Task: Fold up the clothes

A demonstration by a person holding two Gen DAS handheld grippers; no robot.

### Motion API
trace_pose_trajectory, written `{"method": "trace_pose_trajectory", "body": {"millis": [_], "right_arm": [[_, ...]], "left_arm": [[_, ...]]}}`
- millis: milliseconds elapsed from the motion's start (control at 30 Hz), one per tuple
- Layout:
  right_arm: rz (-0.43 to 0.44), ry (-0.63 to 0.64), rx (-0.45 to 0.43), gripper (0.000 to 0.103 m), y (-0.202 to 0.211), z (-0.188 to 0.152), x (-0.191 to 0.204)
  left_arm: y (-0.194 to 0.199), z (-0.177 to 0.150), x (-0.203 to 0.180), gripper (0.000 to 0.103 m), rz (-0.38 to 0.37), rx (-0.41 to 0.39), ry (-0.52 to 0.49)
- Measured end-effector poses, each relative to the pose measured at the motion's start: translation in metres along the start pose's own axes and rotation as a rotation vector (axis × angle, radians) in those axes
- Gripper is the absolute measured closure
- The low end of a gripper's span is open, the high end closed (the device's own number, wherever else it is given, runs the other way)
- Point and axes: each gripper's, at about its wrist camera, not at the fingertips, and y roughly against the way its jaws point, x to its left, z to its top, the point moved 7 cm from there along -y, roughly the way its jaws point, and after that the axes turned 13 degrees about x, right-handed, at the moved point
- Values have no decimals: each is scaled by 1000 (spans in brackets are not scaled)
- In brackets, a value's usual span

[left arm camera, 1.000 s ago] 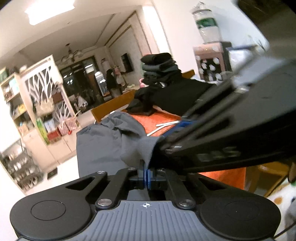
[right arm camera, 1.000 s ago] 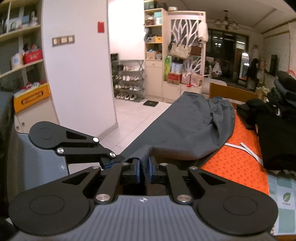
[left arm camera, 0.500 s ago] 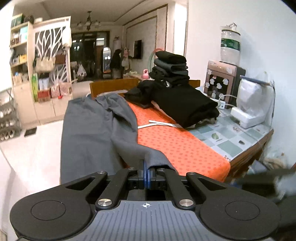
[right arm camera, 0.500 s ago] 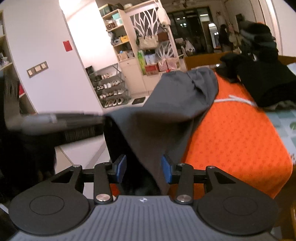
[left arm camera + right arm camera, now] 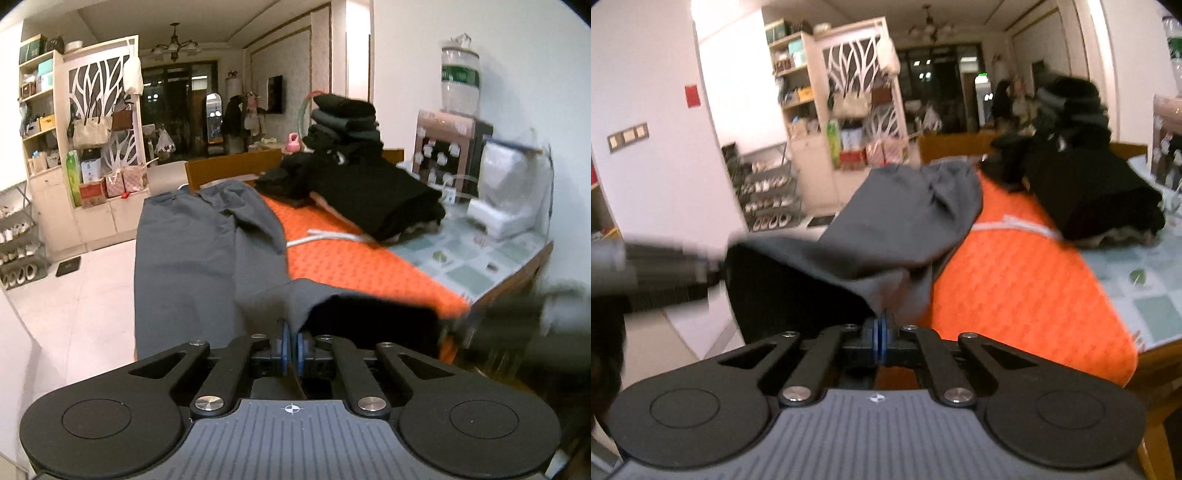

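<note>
Grey trousers (image 5: 192, 251) lie along the left side of the orange table cover (image 5: 351, 258) and hang over its edge. My left gripper (image 5: 291, 345) has the hem fold between its pads; its jaws are opening and a narrow gap shows. In the right wrist view the trousers (image 5: 905, 214) run up to my right gripper (image 5: 881, 332), which is shut on another part of the hem. Each gripper appears in the other's view only as a dark blur, so the stretch of hem between them is partly hidden.
A pile of black folded clothes (image 5: 369, 192) fills the far right of the table, with a white cord (image 5: 325, 236) in front. A white box (image 5: 495, 218) and a water dispenser (image 5: 458, 81) stand by the wall. A shoe rack (image 5: 768, 206) is across the floor.
My right gripper spread its jaws around the hem, then shut on it. The left pads, pressed together before, now stand slightly apart. Both views rolled, and the right gripper left the left view's centre.
</note>
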Motion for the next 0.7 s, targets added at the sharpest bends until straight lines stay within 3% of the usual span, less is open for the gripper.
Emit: {"method": "trace_pose_trajectory", "body": {"millis": [67, 167, 267, 433, 500, 533, 567, 700], "right_arm": [[-6, 26, -13, 100, 4, 9, 2], [-14, 71, -17, 100, 9, 20, 7], [-23, 120, -2, 100, 9, 25, 13], [-27, 188, 25, 100, 8, 30, 25], [-24, 193, 29, 100, 8, 31, 25], [-24, 192, 30, 100, 9, 31, 25], [-23, 188, 30, 100, 10, 31, 24], [-12, 135, 32, 99, 7, 26, 14]], "left_arm": [[-4, -7, -3, 67, 16, 7, -21], [-7, -14, -11, 57, 26, 10, -59], [-7, -13, -24, 52, 39, -19, -124], [-5, -4, -42, 52, 90, -83, -226], [-6, -1, -44, 63, 110, -94, -257], [-7, 1, -45, 86, 118, -97, -271], [-7, 2, -45, 93, 121, -95, -282], [-1, 13, -42, 96, 101, -115, -255]]}}
